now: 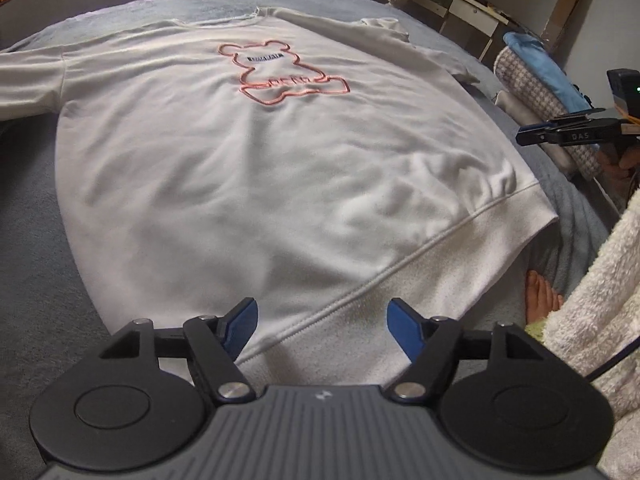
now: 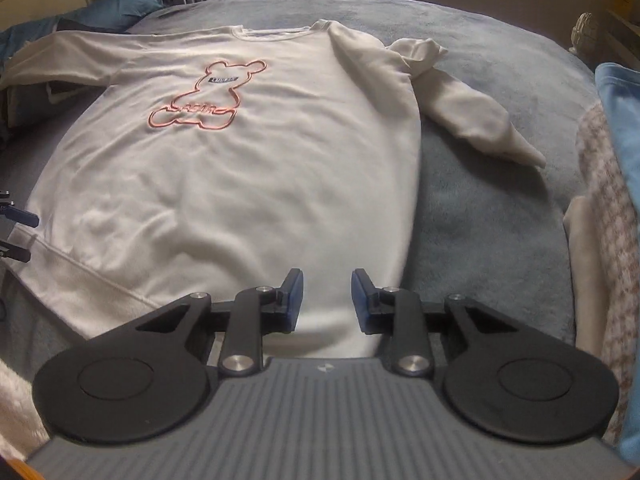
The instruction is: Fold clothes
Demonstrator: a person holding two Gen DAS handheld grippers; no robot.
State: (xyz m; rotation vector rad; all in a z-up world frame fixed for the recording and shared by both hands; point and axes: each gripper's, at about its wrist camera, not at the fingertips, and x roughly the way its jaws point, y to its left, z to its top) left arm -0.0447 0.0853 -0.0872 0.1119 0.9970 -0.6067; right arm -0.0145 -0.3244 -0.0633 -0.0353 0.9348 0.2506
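A white sweatshirt (image 1: pixel 280 168) (image 2: pixel 240 184) with a pink bear outline (image 1: pixel 280 74) lies flat, front up, on a grey-blue blanket. Its ribbed hem (image 1: pixel 400 272) faces me. One sleeve (image 1: pixel 28 80) stretches out to the left, and the other sleeve (image 2: pixel 472 112) lies bunched and bent on the right. My left gripper (image 1: pixel 322 322) hovers open over the hem's left part, nothing between its blue pads. My right gripper (image 2: pixel 326 300) hangs over the hem's right corner with a narrow gap between its pads and no cloth in it. It also shows in the air at the right edge as the right gripper (image 1: pixel 532 130).
The blanket (image 1: pixel 40 240) covers a bed. A stack of folded clothes (image 1: pixel 532 80) (image 2: pixel 612 200) lies along the right side. A person's fluffy white sleeve (image 1: pixel 592 300) and a bare hand or foot (image 1: pixel 540 296) are near the hem. A blue pillow (image 2: pixel 128 4) sits at the back left.
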